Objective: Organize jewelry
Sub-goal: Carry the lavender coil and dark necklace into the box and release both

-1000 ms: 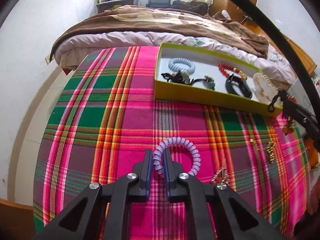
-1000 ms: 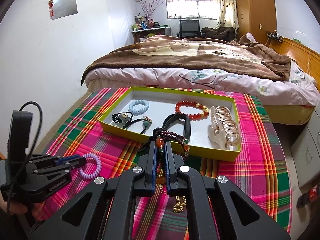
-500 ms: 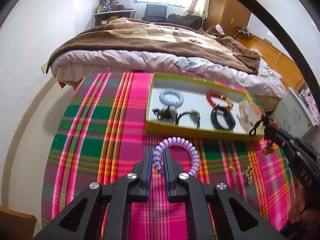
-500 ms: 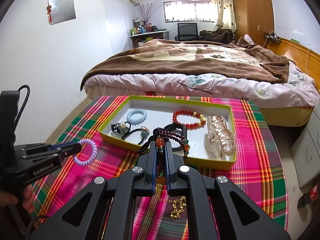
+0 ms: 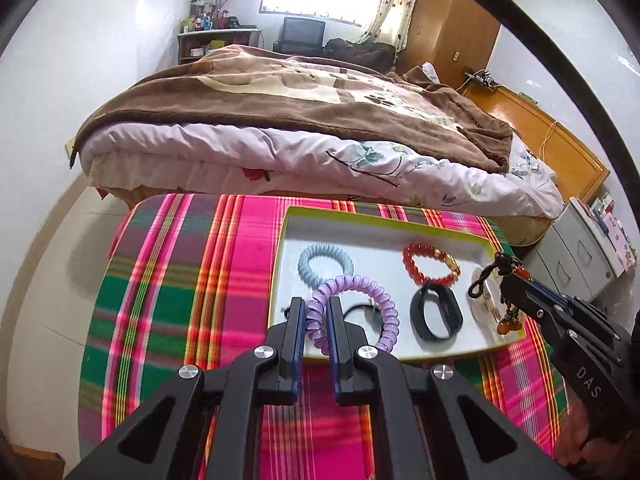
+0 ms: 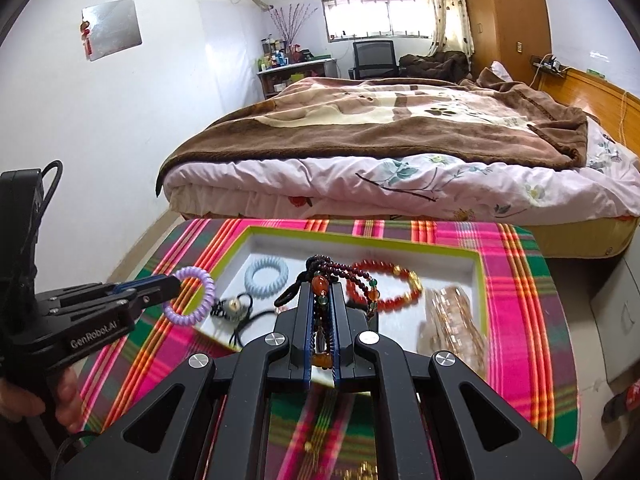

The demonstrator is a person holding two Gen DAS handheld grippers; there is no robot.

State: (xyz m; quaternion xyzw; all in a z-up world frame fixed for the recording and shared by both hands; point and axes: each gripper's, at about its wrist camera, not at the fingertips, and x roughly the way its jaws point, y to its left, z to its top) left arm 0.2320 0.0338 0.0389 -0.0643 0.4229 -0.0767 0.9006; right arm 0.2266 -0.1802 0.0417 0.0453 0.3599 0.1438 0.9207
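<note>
My left gripper (image 5: pixel 314 312) is shut on a purple coil hair tie (image 5: pixel 372 292) and holds it above the near edge of the yellow-green tray (image 5: pixel 278 276). My right gripper (image 6: pixel 322 300) is shut on a dark beaded bracelet with orange beads (image 6: pixel 320 282), held over the tray's (image 6: pixel 236 252) near side. In the tray lie a light blue coil tie (image 5: pixel 326 264), a red bead bracelet (image 5: pixel 430 264), a black band (image 5: pixel 436 316), a clear hair claw (image 6: pixel 452 316) and black charm ties (image 6: pixel 234 308). The left gripper also shows in the right wrist view (image 6: pixel 172 286), the right gripper in the left wrist view (image 5: pixel 504 284).
The tray sits on a small table with a pink, green and red plaid cloth (image 5: pixel 180 300). A bed with a brown blanket (image 5: pixel 300 112) stands right behind the table. A grey drawer cabinet (image 5: pixel 580 256) stands to the right.
Both grippers have risen and moved forward with their loads; they now hang over the tray's near side instead of over the cloth in front of it.
</note>
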